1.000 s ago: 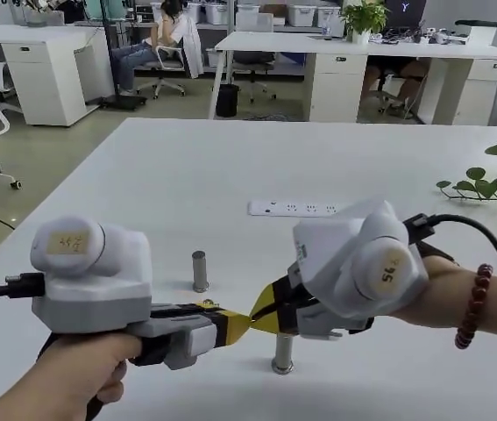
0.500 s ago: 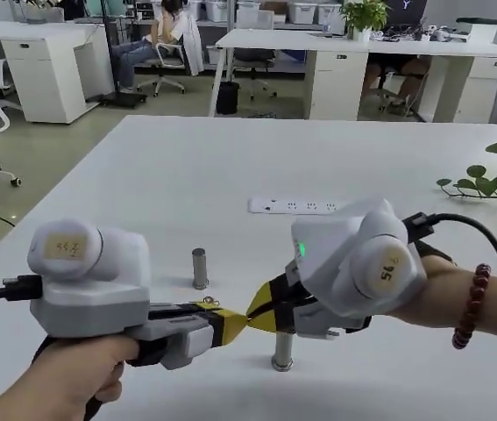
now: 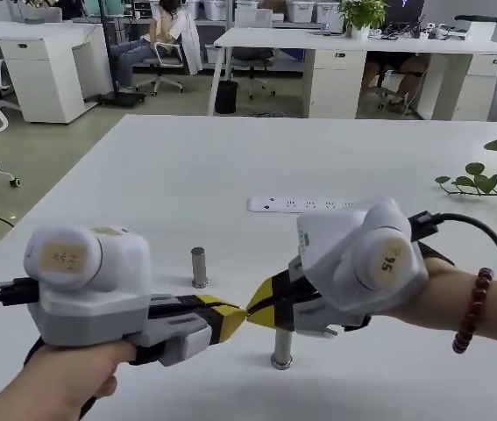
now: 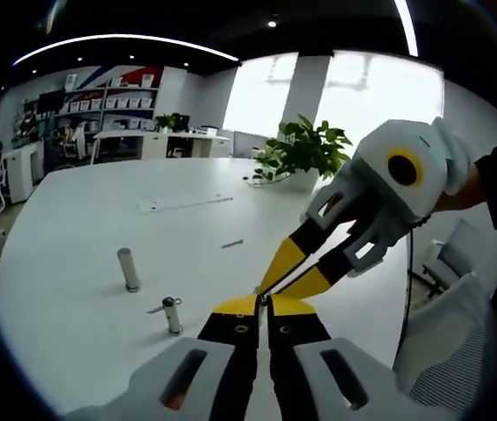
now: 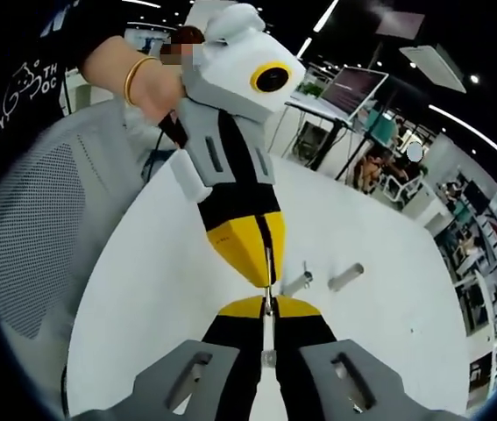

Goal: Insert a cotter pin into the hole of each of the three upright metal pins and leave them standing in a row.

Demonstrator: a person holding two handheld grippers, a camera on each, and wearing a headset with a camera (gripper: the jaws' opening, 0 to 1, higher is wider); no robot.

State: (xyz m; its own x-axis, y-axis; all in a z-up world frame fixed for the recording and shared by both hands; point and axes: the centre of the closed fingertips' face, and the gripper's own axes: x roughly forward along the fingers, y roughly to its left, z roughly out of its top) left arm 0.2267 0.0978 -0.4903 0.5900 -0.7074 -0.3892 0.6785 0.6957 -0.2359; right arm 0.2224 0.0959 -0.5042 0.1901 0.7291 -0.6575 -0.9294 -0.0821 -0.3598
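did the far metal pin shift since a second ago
No. The far metal pin stands upright at the same spot, nearer than and left of the power strip.

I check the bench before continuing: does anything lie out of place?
Yes. A small thin piece lies flat on the table, away from the two upright pins; it is too small to identify.
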